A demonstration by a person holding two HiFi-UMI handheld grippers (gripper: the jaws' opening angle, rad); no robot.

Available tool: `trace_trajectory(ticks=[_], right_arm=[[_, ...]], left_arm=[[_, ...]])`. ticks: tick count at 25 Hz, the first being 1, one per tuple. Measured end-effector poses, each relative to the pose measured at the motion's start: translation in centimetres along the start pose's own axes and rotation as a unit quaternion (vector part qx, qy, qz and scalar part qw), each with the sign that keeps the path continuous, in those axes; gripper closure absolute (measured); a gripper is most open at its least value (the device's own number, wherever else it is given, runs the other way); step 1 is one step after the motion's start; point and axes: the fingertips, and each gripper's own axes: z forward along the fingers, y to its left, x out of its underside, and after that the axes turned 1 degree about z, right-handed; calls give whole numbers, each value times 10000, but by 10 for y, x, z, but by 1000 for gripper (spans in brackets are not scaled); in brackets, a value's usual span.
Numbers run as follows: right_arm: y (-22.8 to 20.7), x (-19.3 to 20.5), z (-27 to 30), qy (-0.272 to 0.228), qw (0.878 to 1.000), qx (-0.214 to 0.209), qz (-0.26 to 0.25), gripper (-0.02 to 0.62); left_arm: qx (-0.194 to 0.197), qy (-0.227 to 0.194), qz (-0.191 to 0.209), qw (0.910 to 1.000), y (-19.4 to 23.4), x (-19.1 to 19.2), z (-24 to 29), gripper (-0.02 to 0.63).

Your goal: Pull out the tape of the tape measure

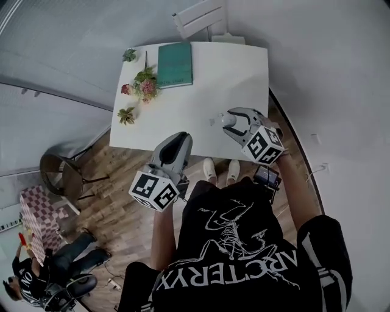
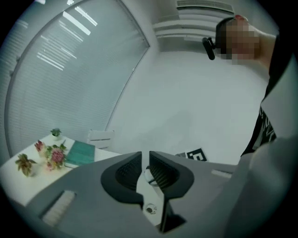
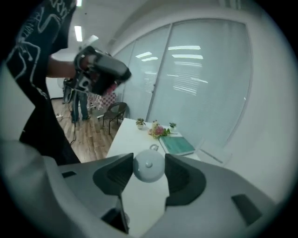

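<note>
1. Gripping the tape measure [image 3: 149, 168], the right gripper [image 1: 233, 125] has its two jaws set a moderate way apart, one on each side of the round pale-grey case; the case fills the gap between them
2. tape measure is held up over the near right part of the white table [image 1: 201, 97]; in the right gripper view the tabletop lies well below it
3. small metal ring [image 3: 153, 147] shows just past the case's far edge; cannot tell if it is joined to the case; no drawn-out tape visible
4. left gripper [image 2: 145, 162] jaws are nearly together, only a thin slit between them; a small pale bit shows in the slit, too small to name; nothing clearly held
5. left gripper sits over the table's near edge, well apart from the tape measure and to its left in the head view; the right gripper's marker cube [image 2: 195, 155] shows beyond it
6. far left part of the table: teal book [image 1: 175, 64] lying flat, bunch of flowers [image 1: 143, 85] just beside it on the left
7. white chair [image 1: 201, 15] stands at the table's far end; dark round chair [image 1: 61, 170] on the wood floor to the left
</note>
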Motion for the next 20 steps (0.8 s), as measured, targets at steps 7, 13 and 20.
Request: trace_trajectory(ticks=[7, 13, 20], right_arm=[[-3, -60, -72, -232, 9932, -19, -1139, 377], [6, -87, -91, -243, 9856, -73, -1673, 377], [12, -109, -101, -233, 9774, -123, -2097, 377]], left_arm=[[1029, -115, -508, 9933, -32, -4, 39, 322], [1524, -317, -1062, 9821, -46, -14, 51, 92], [2010, -270, -1249, 9712, -63, -18, 49, 24]])
